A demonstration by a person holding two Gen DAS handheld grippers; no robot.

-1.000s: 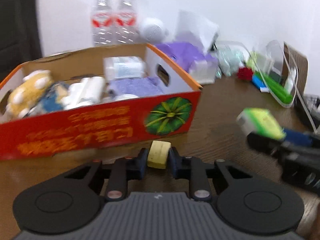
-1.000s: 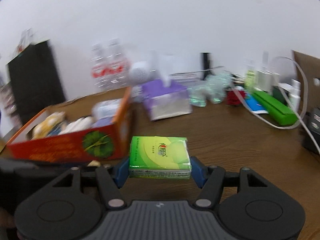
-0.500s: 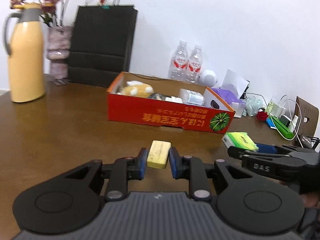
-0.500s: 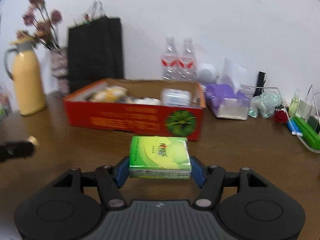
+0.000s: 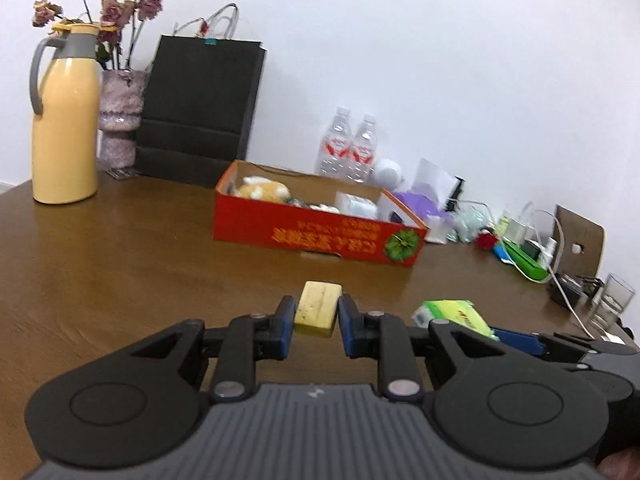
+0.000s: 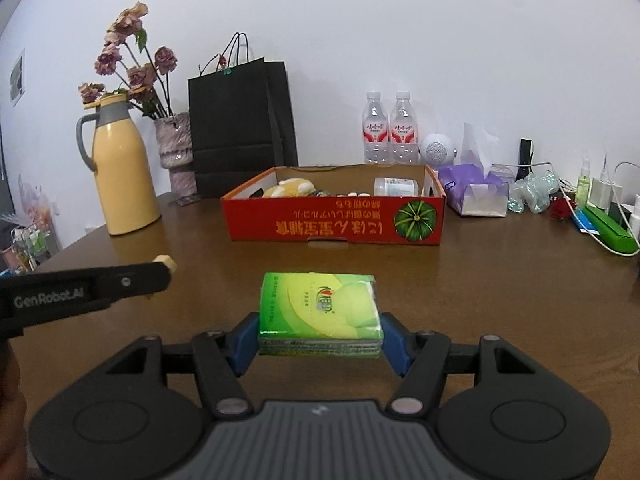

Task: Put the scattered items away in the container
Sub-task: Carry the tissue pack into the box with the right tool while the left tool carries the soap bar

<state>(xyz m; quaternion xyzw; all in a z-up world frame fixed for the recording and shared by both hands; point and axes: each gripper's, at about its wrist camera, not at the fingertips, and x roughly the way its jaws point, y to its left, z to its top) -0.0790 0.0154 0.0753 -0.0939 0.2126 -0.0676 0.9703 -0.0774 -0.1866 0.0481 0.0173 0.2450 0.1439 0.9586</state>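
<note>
Clamping a yellow block, left tool; right tool gripping green tissue pack.

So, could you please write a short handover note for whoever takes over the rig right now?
Left gripper: shut on the yellow block, held above the table.
Right gripper: shut on the green tissue pack, also off the table.
Container: the red cardboard box stands ahead of both grippers, open at the top.
Done: a plush toy, a white bottle and other small things already lie in the box.
Left: bring both held items over the box and release them inside.
</note>
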